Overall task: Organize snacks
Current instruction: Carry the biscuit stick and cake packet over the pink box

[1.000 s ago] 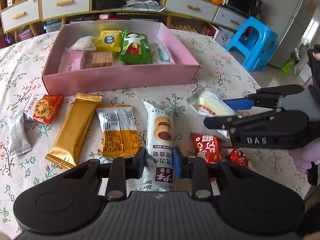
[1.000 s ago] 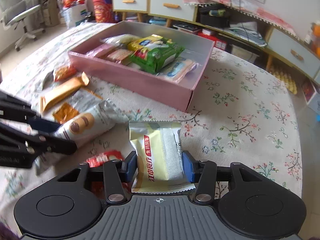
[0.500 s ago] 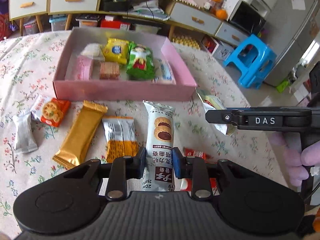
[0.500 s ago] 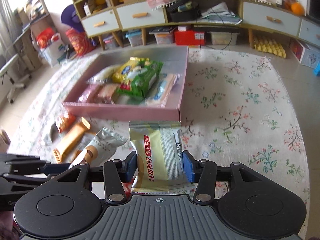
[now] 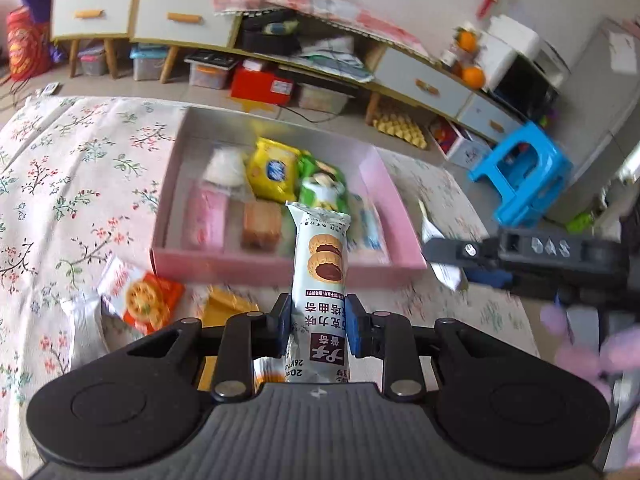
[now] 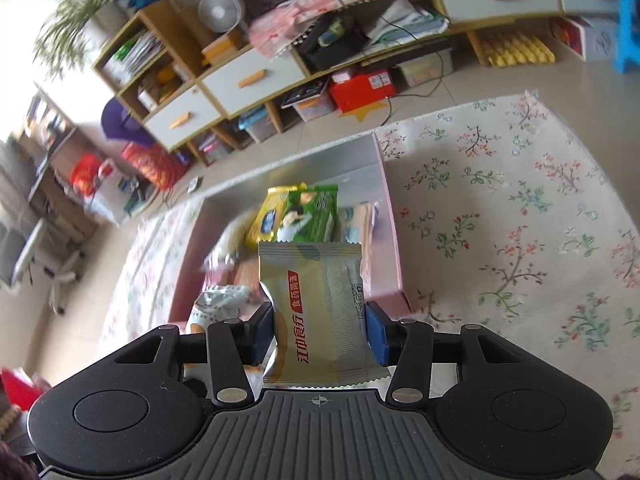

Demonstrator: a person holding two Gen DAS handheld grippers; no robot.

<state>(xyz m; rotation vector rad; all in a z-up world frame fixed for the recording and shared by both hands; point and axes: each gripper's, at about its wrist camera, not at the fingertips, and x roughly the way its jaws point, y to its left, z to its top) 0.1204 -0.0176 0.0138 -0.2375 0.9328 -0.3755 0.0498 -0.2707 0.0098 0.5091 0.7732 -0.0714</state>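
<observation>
Transport step: left gripper (image 5: pixel 318 326) clamps the cookie packet (image 5: pixel 320 276); right gripper (image 6: pixel 320 332) clamps the yellow-green sachet (image 6: pixel 320 312). Next: lower both into the pink box (image 5: pixel 280 268), then release.

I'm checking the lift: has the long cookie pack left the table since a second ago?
Yes. The cookie pack, shut in the left gripper, now hangs up over the pink box's near wall instead of lying on the tablecloth.
</observation>
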